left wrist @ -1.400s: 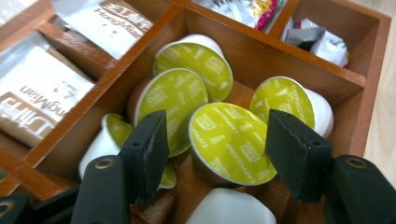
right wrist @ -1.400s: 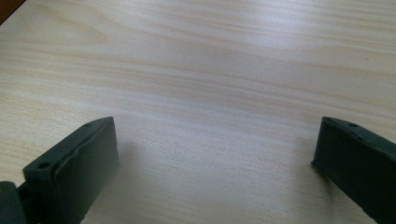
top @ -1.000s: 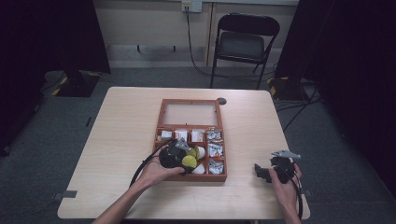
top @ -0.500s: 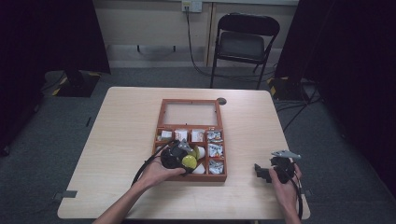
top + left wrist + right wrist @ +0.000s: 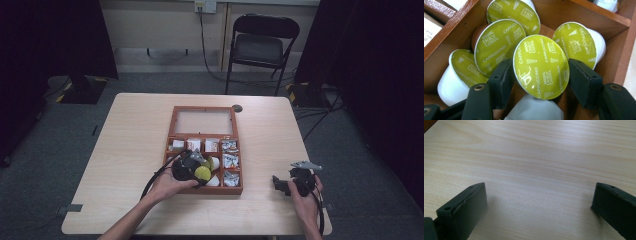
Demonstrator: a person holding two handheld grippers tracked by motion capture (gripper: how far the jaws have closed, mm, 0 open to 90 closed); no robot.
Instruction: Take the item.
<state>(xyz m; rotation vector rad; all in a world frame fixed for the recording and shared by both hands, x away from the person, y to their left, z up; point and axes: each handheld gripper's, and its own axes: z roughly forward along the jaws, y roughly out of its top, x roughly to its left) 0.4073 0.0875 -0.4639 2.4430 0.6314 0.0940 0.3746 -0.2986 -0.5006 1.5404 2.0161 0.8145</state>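
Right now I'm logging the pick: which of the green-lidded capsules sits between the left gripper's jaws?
The front-most capsule, its Cappuccino lid facing the camera, sits between the left gripper jaws, which flank its rim. The other capsules lie behind in the wooden box, outside the jaws.

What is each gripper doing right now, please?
Left gripper: closed on a green-lidded coffee capsule in the wooden box.
Right gripper: open, holding nothing, over the table.

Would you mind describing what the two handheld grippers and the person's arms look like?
Both grippers are black. The left gripper has blocky matte fingers with small screw holes, and a black cable loops from it. The right gripper carries a grey three-cornered plate on top. The forearms are bare, no sleeves in view.
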